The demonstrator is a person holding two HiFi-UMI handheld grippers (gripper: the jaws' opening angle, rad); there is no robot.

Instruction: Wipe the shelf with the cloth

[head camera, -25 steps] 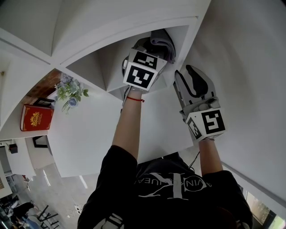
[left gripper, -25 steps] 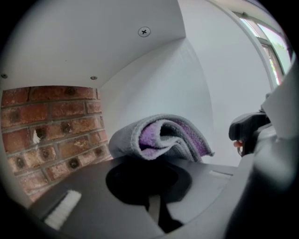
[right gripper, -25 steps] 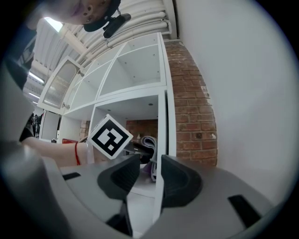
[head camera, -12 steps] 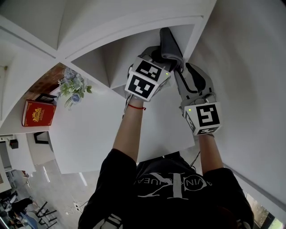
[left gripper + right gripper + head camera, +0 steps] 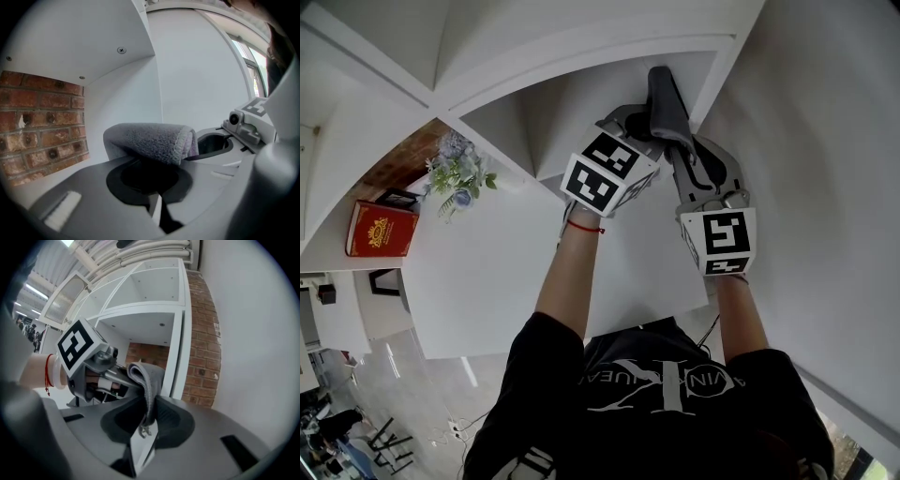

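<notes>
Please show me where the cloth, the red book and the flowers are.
cloth (image 5: 667, 103): head view, middle of the grey fold.
red book (image 5: 381, 234): head view, centre of its cover.
flowers (image 5: 461, 174): head view, the green leaves.

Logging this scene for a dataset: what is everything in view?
cloth: one, grey, at the compartment ahead, between both grippers' jaws.
shelf unit: one, white, all around.
brick wall: one, red-brown, behind it.
book: one, red, lower left.
flowers: one bunch, bluish with green leaves, beside the book.
left gripper: one, grey, shut on the cloth.
right gripper: one, grey, jaws have just been closing, cloth between them.
forearms: two, bare; red bracelet on the left.
T-shirt: one, black, on the person.
</notes>
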